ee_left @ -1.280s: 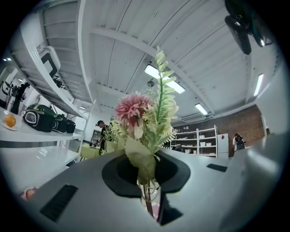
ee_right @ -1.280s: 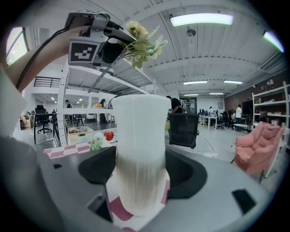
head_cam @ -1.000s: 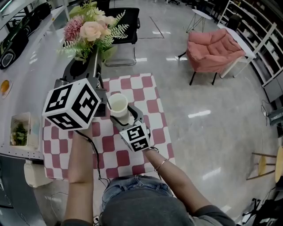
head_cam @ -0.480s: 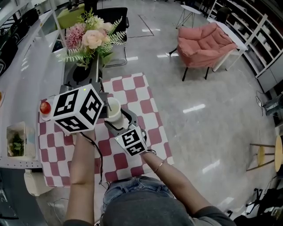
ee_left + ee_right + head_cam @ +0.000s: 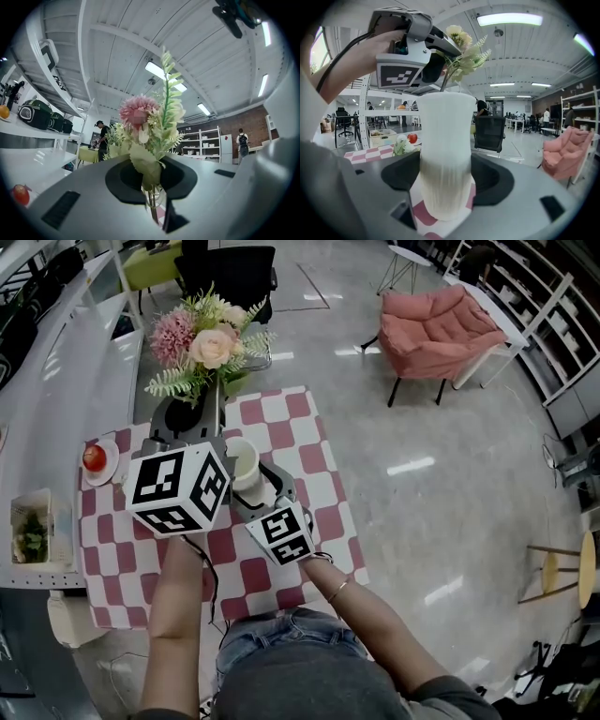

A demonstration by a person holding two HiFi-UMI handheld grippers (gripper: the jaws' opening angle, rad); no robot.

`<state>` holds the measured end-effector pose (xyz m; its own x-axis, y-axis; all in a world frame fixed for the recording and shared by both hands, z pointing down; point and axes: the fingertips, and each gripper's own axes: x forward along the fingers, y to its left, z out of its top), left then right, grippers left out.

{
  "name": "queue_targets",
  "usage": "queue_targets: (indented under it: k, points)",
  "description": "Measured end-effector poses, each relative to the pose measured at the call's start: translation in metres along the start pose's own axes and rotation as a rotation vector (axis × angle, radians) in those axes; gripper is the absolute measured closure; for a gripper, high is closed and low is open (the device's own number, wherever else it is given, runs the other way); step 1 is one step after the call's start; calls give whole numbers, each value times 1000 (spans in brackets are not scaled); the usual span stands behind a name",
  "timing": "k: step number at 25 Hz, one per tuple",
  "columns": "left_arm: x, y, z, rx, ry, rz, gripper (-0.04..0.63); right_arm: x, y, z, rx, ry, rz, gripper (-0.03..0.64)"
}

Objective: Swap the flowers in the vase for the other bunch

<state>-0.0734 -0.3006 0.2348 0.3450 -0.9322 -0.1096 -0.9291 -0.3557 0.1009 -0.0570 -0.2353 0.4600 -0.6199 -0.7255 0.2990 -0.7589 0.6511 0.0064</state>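
The left gripper (image 5: 154,213) is pinching the stems of the pink bunch (image 5: 208,338), jaws nearly together, close above the white vase (image 5: 443,140). The right gripper (image 5: 443,190) is clamping that vase on the checkered cloth (image 5: 314,451). Good practice here is keeping the vase braced and the stems clear of its rim.

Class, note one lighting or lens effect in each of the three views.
Head view: glare patches on the glossy floor. Left gripper view: fisheye circle, dark corners, curved ceiling beams behind the flowers. Right gripper view: nearby vase looms large; ceiling lamp washed out.
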Motion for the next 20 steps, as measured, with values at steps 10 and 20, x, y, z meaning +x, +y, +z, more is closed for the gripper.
queue_targets:
  k: [10, 20]
  points:
    - [-17, -5, -30, 5, 58, -13, 538, 2, 2, -3, 9, 4, 1, 272]
    - [-33, -6, -58, 3, 149, -30, 538, 0, 0, -5, 23, 0, 2, 272]
